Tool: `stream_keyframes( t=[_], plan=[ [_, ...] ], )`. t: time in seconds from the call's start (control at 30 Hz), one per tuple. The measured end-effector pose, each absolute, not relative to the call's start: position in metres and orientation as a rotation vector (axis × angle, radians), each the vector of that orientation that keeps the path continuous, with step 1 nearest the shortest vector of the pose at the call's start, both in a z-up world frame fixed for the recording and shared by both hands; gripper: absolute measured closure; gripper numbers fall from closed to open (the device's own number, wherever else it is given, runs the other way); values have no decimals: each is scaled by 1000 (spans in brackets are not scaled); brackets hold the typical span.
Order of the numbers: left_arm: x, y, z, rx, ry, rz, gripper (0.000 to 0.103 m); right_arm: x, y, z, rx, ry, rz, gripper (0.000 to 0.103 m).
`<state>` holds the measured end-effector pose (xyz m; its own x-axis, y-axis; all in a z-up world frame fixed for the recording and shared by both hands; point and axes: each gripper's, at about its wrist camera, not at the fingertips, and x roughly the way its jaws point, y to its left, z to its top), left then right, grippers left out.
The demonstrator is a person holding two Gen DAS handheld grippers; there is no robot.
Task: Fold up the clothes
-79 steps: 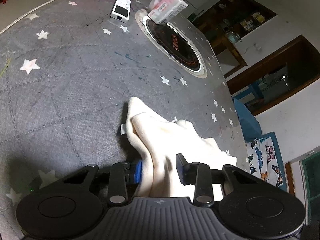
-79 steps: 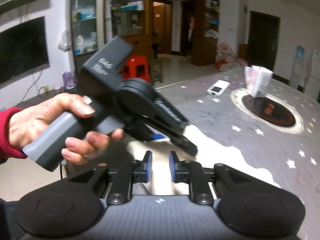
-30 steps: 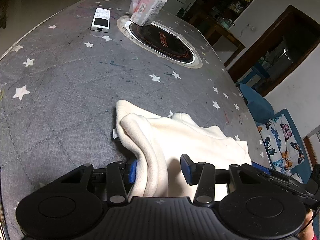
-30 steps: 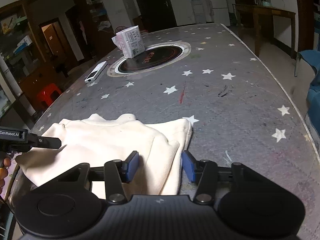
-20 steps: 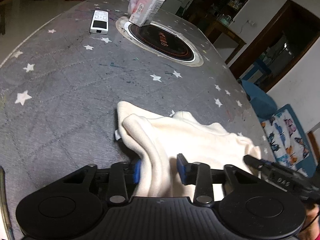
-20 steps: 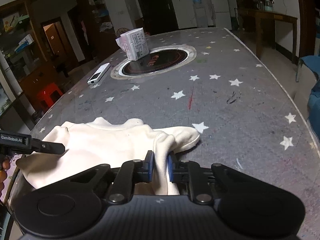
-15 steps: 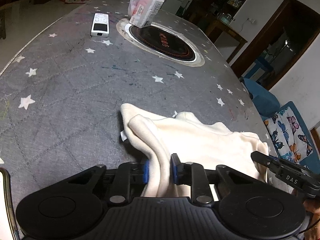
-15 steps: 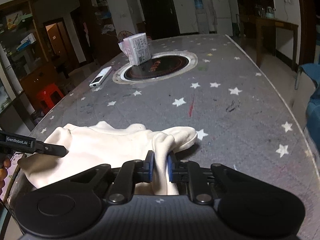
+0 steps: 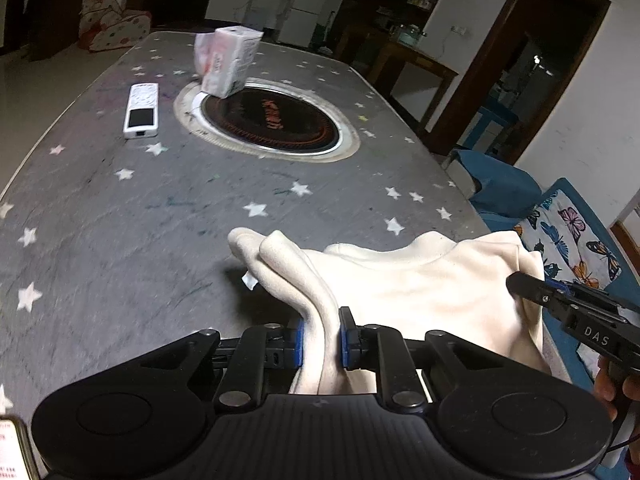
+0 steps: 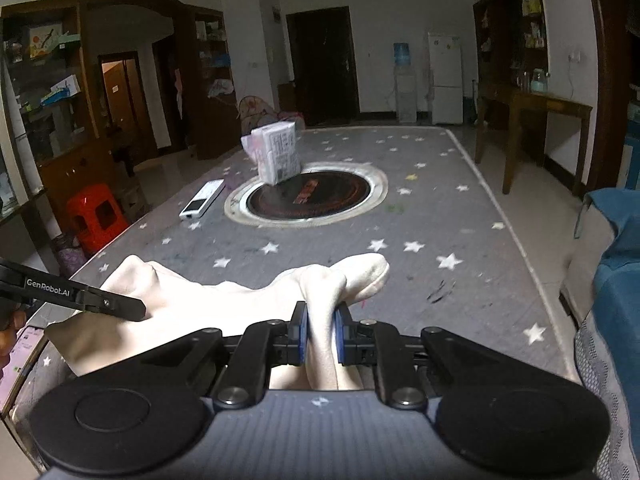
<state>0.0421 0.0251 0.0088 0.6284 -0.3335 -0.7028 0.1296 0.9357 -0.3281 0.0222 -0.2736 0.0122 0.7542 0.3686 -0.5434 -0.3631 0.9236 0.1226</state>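
A cream garment (image 9: 420, 280) hangs stretched between both grippers just above the near end of a grey star-patterned table (image 9: 120, 200). My left gripper (image 9: 320, 340) is shut on a bunched fold at the garment's left side, blue pads pressing the cloth. In the right wrist view the same cream garment (image 10: 208, 304) runs leftward from my right gripper (image 10: 320, 334), which is shut on the fold at the right side. Each view shows the other gripper's tip at the garment's far edge, the right gripper (image 9: 536, 292) and the left gripper (image 10: 120, 306).
A round black hotplate (image 9: 268, 120) is set into the middle of the table, with a wrapped paper pack (image 9: 226, 60) on its far rim and a white remote (image 9: 141, 110) to its left. A blue chair (image 10: 616, 240) stands right of the table, a red stool (image 10: 96, 216) left.
Both grippers closed on folds of the garment, then rose, lifting its near edge off the table. The views tilted up toward the room.
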Motion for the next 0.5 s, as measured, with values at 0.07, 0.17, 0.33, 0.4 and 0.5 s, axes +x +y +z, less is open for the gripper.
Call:
stream_keyframes(
  t=[0.07,0.17,0.33,0.4,0.5],
  plan=[
    [48,20,13,-246,848,-277,85,24,-279,16,13,583,388,91],
    [59,12,20,-233,842,-290,85,29,-288,20,23,570,368,91],
    [78,-8,25,-205,837,-306,85,40,-303,24,30,559,333,91],
    [86,-17,26,-197,832,-313,85,46,-310,25,32,556,315,91],
    [98,-30,24,-195,834,-323,85,54,-319,26,29,555,284,91]
  ],
)
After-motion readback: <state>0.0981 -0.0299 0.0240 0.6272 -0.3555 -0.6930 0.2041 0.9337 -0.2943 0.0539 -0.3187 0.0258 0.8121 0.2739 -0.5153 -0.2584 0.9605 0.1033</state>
